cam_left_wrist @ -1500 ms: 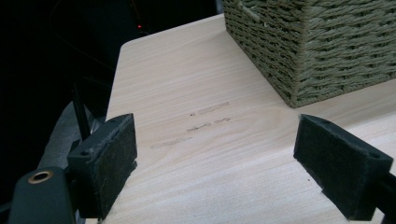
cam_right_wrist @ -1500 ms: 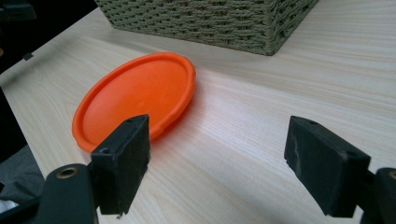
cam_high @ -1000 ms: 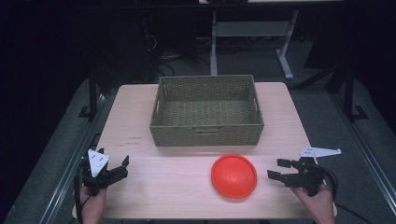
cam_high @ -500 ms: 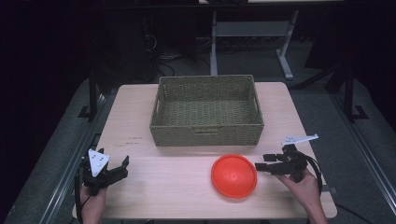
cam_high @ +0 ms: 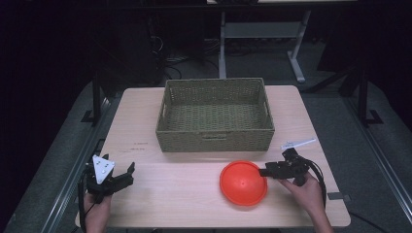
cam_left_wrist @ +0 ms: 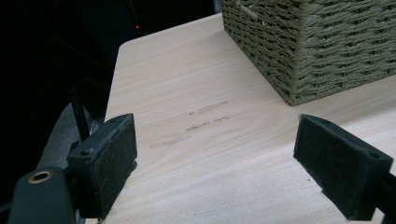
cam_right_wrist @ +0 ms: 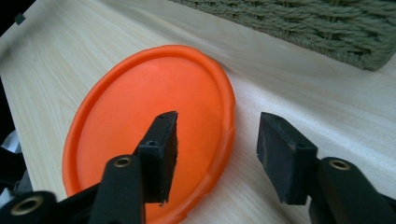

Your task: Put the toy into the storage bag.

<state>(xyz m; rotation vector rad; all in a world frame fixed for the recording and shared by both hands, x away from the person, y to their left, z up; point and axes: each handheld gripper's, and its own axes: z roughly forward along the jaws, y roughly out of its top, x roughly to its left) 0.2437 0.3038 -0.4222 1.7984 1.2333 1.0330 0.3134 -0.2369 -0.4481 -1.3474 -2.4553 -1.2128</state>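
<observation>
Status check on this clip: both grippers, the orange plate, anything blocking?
Right gripper open, jaws straddling orange plate rim. Left gripper open at table's near-left corner. Basket behind plate; nothing blocking.

Room was dark, light fell mainly on the worktop [cam_high: 145, 121], a pale wood-grain top with rounded corners and a few faint scuff marks near its left side. Grey carpeted floor [cam_high: 335, 111] around it. Dark metal rails [cam_high: 384, 160] ran along both sides of the worktop. Behind it stood a white-framed table base [cam_high: 272, 34] with angled feet, black cables [cam_high: 180, 73] trailing on the floor to its left. Far background was black, nothing readable.
</observation>
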